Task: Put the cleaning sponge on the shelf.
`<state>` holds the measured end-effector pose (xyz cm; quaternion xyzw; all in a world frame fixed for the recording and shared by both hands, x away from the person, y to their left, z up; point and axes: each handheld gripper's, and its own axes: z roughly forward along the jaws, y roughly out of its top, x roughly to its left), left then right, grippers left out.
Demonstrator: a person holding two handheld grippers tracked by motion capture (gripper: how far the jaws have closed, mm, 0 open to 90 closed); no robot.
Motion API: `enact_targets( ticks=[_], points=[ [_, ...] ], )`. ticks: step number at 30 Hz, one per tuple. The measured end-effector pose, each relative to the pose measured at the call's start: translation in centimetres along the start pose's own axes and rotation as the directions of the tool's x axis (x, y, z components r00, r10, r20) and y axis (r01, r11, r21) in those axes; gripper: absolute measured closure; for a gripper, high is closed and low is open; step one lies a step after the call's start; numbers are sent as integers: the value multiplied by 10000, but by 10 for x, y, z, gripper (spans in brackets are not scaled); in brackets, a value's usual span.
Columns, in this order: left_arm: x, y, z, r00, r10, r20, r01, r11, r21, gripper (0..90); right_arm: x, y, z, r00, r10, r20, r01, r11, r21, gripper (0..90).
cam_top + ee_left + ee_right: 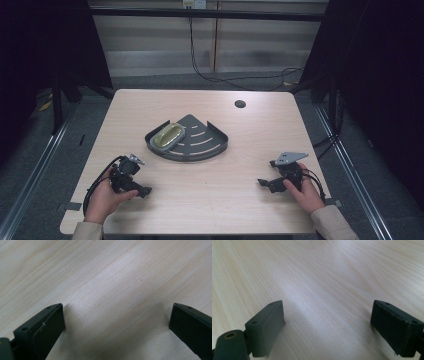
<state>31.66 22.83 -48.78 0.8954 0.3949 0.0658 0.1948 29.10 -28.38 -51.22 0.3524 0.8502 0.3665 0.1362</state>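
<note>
A dark grey quarter-round rack [207, 145] lies at the middle of the light wooden table [210, 210]. On its left part rests a yellowish oval object [169, 135] in a grey dish. My left gripper [144, 191] lies low over the table at the front left, held in a hand, and points right. In the left gripper view its jaws [117, 308] stand wide open over bare wood. My right gripper [261, 182] sits at the front right and points left, a grey plate on top. Its jaws [327, 303] are also wide apart with nothing between them.
A round cable hole [240, 104] is near the table's far edge. Black cables [235, 80] run over the floor behind the table. Dark frame posts stand at both sides. Bare tabletop lies between the two grippers and the rack.
</note>
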Motion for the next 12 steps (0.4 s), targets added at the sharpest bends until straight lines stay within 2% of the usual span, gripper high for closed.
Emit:
enact_targets(
  ticks=[12],
  points=[
    [0,2,0,10000,-42,-42,43,9999,128,0,0,0,0,10000,1,0,-1,10000,-5,114]
  ],
)
